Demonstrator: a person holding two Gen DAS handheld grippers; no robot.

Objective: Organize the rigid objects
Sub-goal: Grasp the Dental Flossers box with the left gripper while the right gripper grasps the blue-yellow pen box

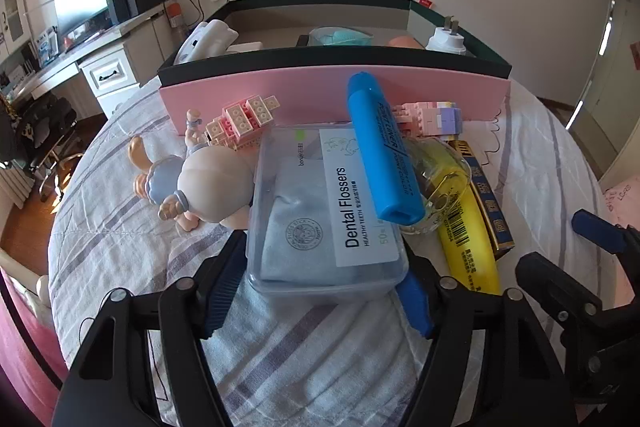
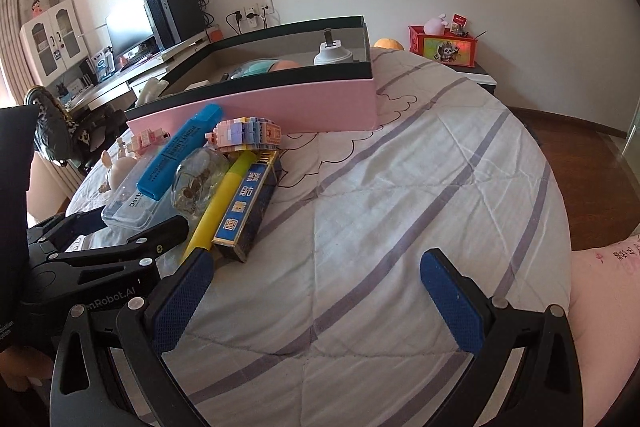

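The left gripper [image 1: 320, 291] is clamping the dental flossers box [image 1: 324, 215]; the right gripper [image 2: 316, 303], jaws apart, is hovering at its four o'clock.

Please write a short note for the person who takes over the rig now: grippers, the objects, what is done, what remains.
Left gripper: pads around the dental flossers box, seemingly gripping it.
Right gripper: open, nothing held, over the bedspread.
In the pink box: a white plug and more.
Outside: blue highlighter lying on the flossers box, yellow tube, figurine, brick models.
Left: move these in.
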